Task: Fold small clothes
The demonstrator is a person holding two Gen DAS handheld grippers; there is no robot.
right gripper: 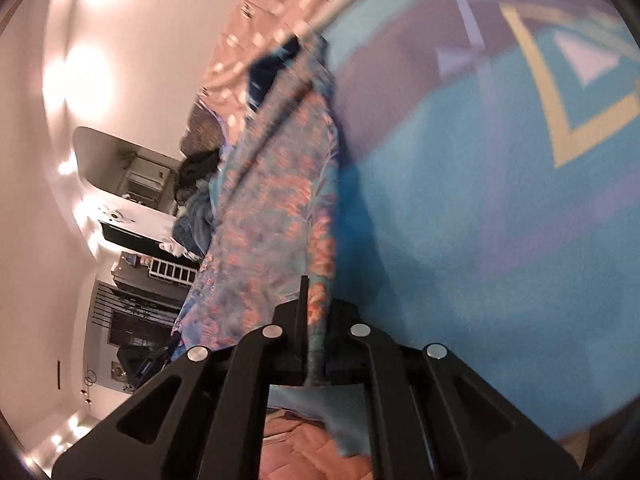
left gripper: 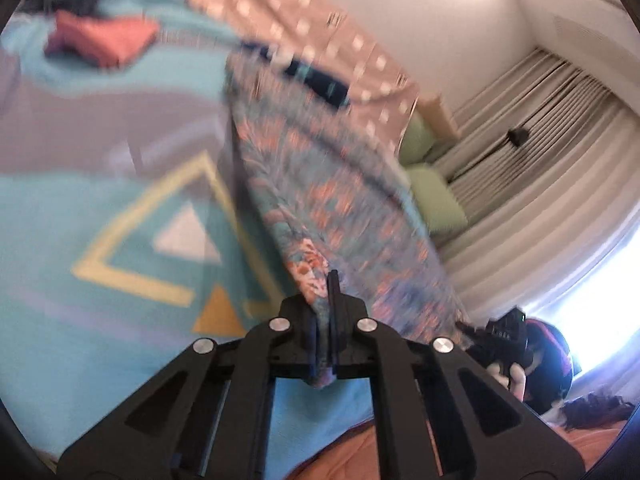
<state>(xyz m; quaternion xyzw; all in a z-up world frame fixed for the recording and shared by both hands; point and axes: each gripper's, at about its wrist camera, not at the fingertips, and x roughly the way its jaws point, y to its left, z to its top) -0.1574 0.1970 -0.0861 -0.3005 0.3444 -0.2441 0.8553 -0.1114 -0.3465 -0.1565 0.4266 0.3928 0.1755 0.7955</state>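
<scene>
Gripping opposite parts of one flowered garment (left gripper: 336, 200), both tools are clamped tight on its cloth. The left hand-held gripper (left gripper: 325, 332) has its jaws pressed together on a bunched edge of the fabric, which rises out of the pinch and stretches away toward a dark waistband (left gripper: 320, 76) at the far end. The right hand-held gripper (right gripper: 314, 340) is likewise closed on an edge of the same garment, the cloth running up and away from its black fingers (right gripper: 304, 300). The piece hangs lifted above a turquoise bedspread (left gripper: 60, 208) patterned with yellow and white triangles. A folded coral-pink item (left gripper: 104, 40) lies farther back on that spread. Green cushions (left gripper: 436, 200) sit near pleated curtains (left gripper: 540, 152), and an orange blanket (right gripper: 296, 448) shows beneath the right tool. Both views are blurred.
</scene>
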